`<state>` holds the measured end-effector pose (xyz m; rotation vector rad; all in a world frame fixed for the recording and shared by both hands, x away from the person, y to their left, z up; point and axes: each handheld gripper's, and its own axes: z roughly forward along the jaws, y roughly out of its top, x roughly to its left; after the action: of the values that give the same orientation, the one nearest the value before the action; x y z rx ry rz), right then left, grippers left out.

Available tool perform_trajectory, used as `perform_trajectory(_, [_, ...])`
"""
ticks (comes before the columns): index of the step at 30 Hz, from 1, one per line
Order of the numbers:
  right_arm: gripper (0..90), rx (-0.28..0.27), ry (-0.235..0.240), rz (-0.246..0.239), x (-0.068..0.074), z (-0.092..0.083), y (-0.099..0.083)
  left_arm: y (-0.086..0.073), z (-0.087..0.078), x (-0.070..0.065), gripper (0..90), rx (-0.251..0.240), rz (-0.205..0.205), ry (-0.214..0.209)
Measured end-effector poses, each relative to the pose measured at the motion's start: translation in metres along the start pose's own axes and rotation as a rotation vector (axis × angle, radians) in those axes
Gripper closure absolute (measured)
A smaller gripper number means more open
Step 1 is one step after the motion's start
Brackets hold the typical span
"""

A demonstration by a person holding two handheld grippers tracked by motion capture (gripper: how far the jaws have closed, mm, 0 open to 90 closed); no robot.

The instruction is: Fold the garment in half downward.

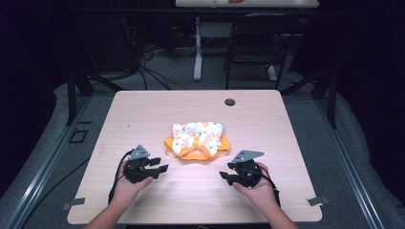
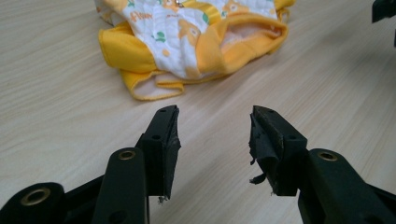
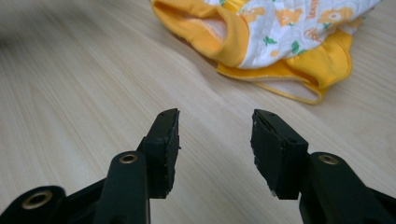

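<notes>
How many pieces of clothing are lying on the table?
1. A yellow and white printed garment lies crumpled at the middle of the table, ahead of both open grippers. Whether another piece is folded underneath cannot be told.

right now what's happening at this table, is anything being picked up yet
Not yet. A person holds a two-jaw gripper in each hand, resting low over the near part of the wooden table. The left gripper and the right gripper both have their jaws apart and hold nothing. Between them, a little farther from the person, lies a small yellow and white patterned garment, bunched up and untouched. Both grippers point roughly toward it.
</notes>
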<state>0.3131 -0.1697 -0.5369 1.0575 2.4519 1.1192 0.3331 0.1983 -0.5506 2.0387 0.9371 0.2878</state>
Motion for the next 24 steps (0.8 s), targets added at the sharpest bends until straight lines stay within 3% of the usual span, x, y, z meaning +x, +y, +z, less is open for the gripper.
perform_trajectory(3, [50.7, 0.0, -0.01, -0.014, 0.001, -0.002, -0.007, -0.006, 0.0, 0.0, 52.0, 0.012, 0.033, 0.002])
perform_trajectory(14, [50.3, 0.012, -0.042, -0.015, -0.002, 0.009, -0.02, -0.014, 0.005, -0.002, 51.9, 0.017, 0.039, -0.038])
perform_trajectory(21, [49.2, 0.027, -0.051, -0.011, -0.003, 0.016, -0.026, -0.018, 0.009, 0.002, 51.8, 0.038, 0.035, -0.015])
perform_trajectory(24, [49.2, 0.023, -0.058, -0.033, 0.0, 0.018, -0.026, -0.018, 0.009, 0.002, 51.6, 0.035, 0.034, -0.01])
